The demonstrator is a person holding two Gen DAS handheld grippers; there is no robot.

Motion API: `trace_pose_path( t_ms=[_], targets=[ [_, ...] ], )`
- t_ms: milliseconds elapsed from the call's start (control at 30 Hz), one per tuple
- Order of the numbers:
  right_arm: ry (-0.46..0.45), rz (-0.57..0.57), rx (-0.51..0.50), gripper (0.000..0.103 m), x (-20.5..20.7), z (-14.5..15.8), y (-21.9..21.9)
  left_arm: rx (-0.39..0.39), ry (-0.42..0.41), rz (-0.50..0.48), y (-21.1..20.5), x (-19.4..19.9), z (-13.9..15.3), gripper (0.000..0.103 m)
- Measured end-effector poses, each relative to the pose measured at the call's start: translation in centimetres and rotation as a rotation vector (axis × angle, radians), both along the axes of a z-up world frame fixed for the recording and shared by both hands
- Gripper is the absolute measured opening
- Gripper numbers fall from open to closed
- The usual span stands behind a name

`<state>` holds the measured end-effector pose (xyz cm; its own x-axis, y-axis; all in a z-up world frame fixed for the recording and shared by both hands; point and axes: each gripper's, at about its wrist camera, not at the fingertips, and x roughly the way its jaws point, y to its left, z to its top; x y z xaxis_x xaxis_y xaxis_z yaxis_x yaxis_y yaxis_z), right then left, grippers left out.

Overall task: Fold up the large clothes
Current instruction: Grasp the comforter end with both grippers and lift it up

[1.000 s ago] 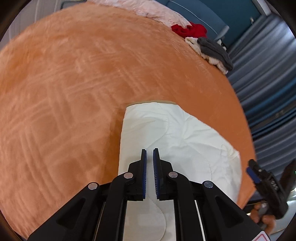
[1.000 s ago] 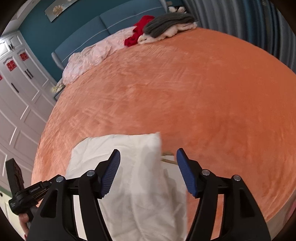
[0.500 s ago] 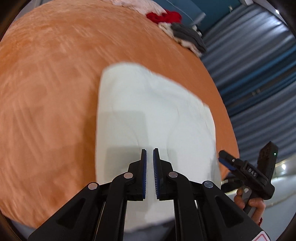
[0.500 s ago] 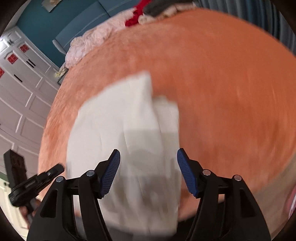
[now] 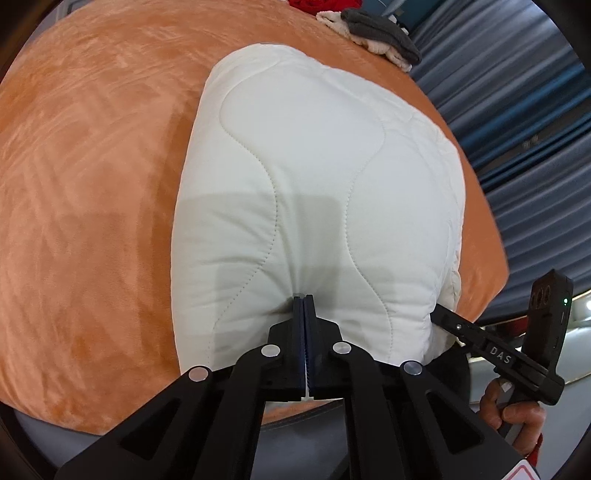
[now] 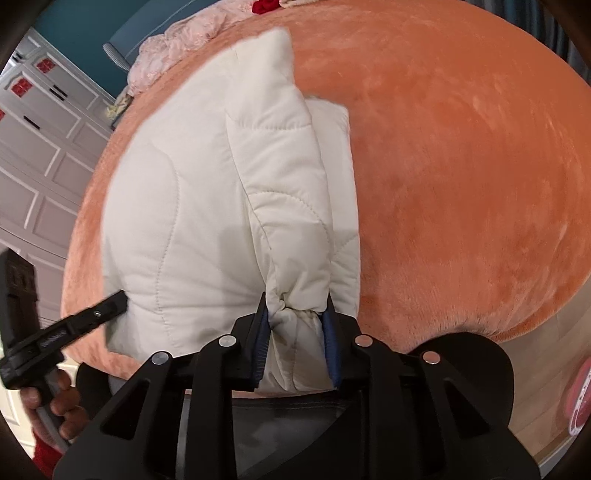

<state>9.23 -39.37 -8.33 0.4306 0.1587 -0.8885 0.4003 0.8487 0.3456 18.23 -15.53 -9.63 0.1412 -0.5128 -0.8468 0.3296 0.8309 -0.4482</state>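
Observation:
A white quilted jacket (image 5: pixel 314 177) lies folded into a long pad on the orange bed cover (image 5: pixel 92 166), reaching to the near edge of the bed. My left gripper (image 5: pixel 304 301) is shut, its tips pinching the jacket's near edge. My right gripper (image 6: pixel 295 317) is closed on a bunched sleeve cuff (image 6: pixel 295 314) at the near right end of the jacket (image 6: pixel 192 192). The right gripper also shows in the left wrist view (image 5: pixel 443 317), and the left gripper shows in the right wrist view (image 6: pixel 118 301).
A pile of red, grey and cream clothes (image 5: pixel 373 26) lies at the far end of the bed. A pink cloth (image 6: pixel 173 48) lies by the blue headboard. White cabinets (image 6: pixel 33 147) stand to the left, blue curtains (image 5: pixel 524 122) to the right.
Both grippers have dropped to the near edge of the bed. The right gripper was open and has closed on the sleeve cuff. The left gripper's tips now pinch the jacket's near edge.

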Motion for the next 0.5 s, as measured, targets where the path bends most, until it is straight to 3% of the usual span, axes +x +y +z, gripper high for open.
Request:
trace_pose_path(
  t_ms=[167,300,367,400,500],
  targets=[
    [0.001,-0.003,-0.007,0.026,0.4,-1.2,0.0,0.087,-0.081,-0.034,-1.7,-0.6,0.0,0.007],
    [-0.053,0.009,-0.016,0.041,-0.1,-0.1,-0.1,0.095,-0.104,-0.022,-1.6,-0.8,0.8,0.007],
    [-0.064,-0.004,-0.016,0.055,-0.6,0.5,-0.7,0.092,-0.107,-0.02,-1.1,-1.0,1.3,0.007],
    [-0.06,-0.016,-0.031,0.069,-0.8,0.6,-0.9,0.091,-0.105,-0.017,-0.8,-1.0,1.6,0.006],
    [-0.082,-0.029,-0.011,0.072,-0.9,1.0,-1.5,0.101,-0.104,-0.015,-0.3,-0.9,2.4,0.006]
  ],
)
